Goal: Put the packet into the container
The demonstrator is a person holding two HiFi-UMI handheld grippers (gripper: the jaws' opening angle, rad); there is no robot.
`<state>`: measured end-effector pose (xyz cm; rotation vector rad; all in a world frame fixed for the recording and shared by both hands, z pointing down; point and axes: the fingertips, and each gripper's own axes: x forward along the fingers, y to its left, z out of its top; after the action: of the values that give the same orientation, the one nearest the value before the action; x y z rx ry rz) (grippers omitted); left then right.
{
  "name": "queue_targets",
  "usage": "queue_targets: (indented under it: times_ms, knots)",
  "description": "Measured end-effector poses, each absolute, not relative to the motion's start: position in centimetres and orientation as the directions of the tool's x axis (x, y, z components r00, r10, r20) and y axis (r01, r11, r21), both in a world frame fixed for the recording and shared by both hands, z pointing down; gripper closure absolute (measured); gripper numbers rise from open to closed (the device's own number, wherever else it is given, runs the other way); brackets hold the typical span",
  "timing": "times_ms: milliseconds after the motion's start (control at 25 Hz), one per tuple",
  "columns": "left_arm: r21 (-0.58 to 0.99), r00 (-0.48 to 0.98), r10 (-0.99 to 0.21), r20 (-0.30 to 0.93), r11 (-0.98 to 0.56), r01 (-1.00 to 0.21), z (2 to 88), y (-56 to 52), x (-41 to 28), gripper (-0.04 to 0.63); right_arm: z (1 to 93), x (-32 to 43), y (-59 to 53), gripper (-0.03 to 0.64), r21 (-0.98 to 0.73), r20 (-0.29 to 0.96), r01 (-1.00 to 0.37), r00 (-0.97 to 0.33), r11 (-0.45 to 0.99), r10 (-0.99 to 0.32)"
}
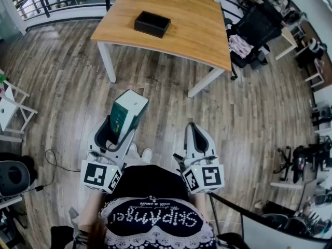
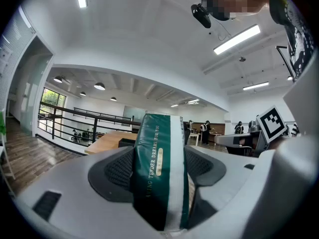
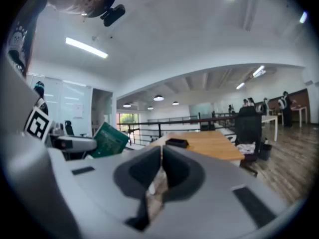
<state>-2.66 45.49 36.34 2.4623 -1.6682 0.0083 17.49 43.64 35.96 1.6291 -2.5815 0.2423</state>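
The wooden tabletop (image 1: 197, 30) is standing well off at twelve o'clock in the head view, across bare floor (image 1: 62, 77). The black container (image 1: 152, 23) is lying on it, left of its middle. At seven o'clock the left claw (image 1: 119, 130) is gripping the green packet (image 1: 128, 112) upright, jaws spread wide and pressing on its sides. At five o'clock the right claw (image 1: 194, 130) is hanging empty, jaws together. The carry seems to be in hand; the next move likely calls for closing on the tabletop and lowering the packet into the container.
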Motion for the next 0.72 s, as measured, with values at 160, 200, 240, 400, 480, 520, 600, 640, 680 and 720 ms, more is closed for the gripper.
queue_targets:
  times_ms: [160,200,240,400,480,520,600,640,680,720]
  knots:
    - [0.127,0.380,-0.921,0.091,-0.367,-0.921,36.07,45.44,-2.49,0.251,35.88,17.43,43.69,0.581,-0.093,0.147,-0.902,-0.432,0.423,-0.890]
    - [0.126,0.379,-0.921,0.090,-0.367,-0.922,36.04,45.40,-2.47,0.250,35.89,17.44,43.67,0.581,-0.093,0.147,-0.901,-0.433,0.423,-0.889]
    - [0.126,0.378,-0.921,0.090,-0.366,-0.922,36.03,45.36,-2.48,0.250,35.92,17.45,43.67,0.581,-0.092,0.149,-0.901,-0.434,0.424,-0.889]
    - [0.126,0.374,-0.923,0.090,-0.361,-0.924,35.95,45.40,-2.62,0.252,35.99,17.44,43.86,0.581,-0.092,0.154,-0.898,-0.439,0.430,-0.885]
    - [0.124,0.371,-0.924,0.091,-0.359,-0.925,35.88,45.38,-2.75,0.250,36.00,17.36,43.86,0.581,-0.091,0.157,-0.897,-0.441,0.432,-0.883]
    - [0.124,0.370,-0.924,0.091,-0.358,-0.925,35.88,45.36,-2.82,0.252,36.04,17.31,43.84,0.581,-0.090,0.158,-0.897,-0.443,0.434,-0.883]
    - [0.123,0.370,-0.925,0.090,-0.358,-0.926,35.88,45.40,-2.82,0.250,36.16,17.37,43.87,0.581,-0.088,0.162,-0.896,-0.444,0.436,-0.881]
    - [0.123,0.370,-0.925,0.089,-0.358,-0.926,35.85,45.43,-2.75,0.250,36.20,17.47,43.92,0.581,-0.088,0.163,-0.896,-0.445,0.436,-0.881]
    - [0.122,0.370,-0.925,0.087,-0.359,-0.925,35.80,45.45,-2.67,0.252,36.22,17.59,43.95,0.581,-0.088,0.164,-0.896,-0.444,0.436,-0.881]
    - [0.121,0.371,-0.925,0.086,-0.360,-0.925,35.75,45.46,-2.60,0.252,36.22,17.71,43.98,0.581,-0.089,0.164,-0.896,-0.444,0.435,-0.881]
